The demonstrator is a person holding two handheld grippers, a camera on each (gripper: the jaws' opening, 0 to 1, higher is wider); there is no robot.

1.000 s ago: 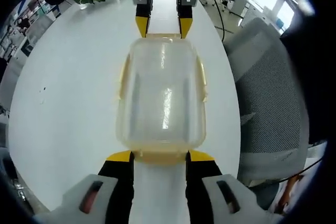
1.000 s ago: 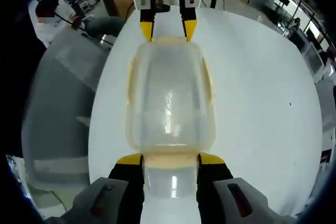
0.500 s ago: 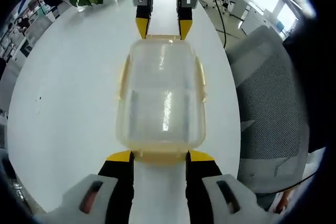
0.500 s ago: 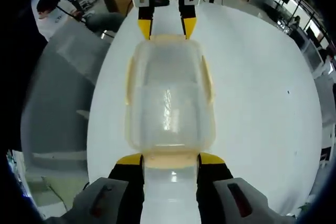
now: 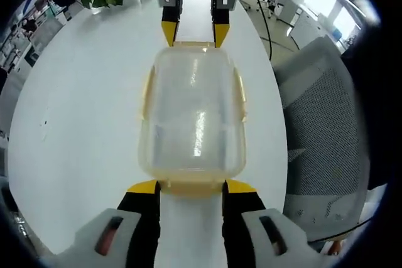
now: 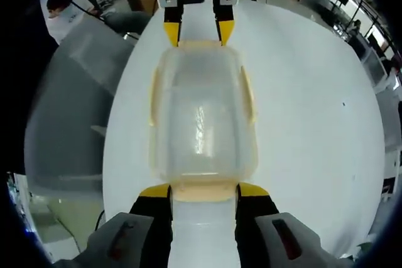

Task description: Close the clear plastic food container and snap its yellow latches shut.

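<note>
nothing shifted | container (image 5: 191, 117) long axis claw-to-claw | left claw (image 5: 191, 187), right claw (image 6: 204, 191) spread at end latches

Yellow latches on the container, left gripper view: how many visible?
4. Near-end latch between the left gripper tips, far-end latch at the right gripper tips, and side latches on the container.

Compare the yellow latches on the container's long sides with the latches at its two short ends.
The side latches have no gripper near them; each end latch lies between jaw tips of the left gripper or right gripper. Side latches show as narrow strips; end latches as wide bands. All are yellow.
</note>
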